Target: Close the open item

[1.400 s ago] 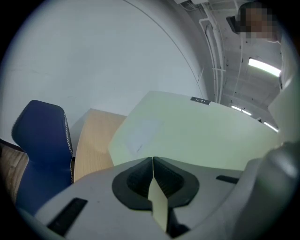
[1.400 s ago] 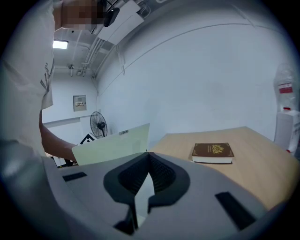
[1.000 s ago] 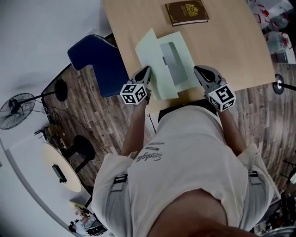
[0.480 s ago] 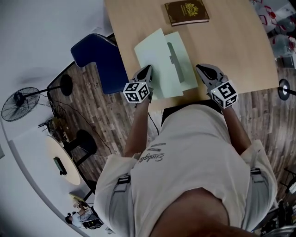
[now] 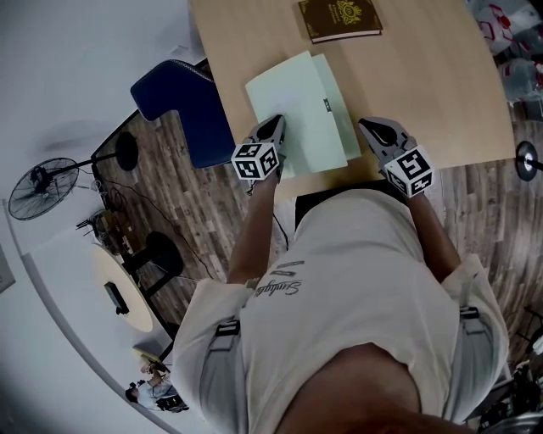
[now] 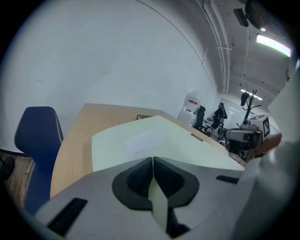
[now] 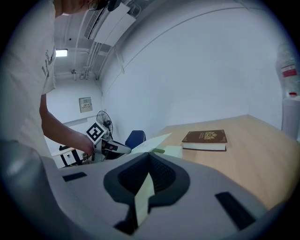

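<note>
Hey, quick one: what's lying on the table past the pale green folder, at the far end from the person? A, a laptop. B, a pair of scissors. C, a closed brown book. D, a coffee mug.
C: a closed brown book with a gold emblem on its cover lies flat on the table beyond the pale green folder, apart from it.

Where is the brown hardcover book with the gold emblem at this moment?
At the top of the head view, the brown hardcover book lies closed on the far side of the wooden table, just beyond the pale green folder, not touching it.
</note>
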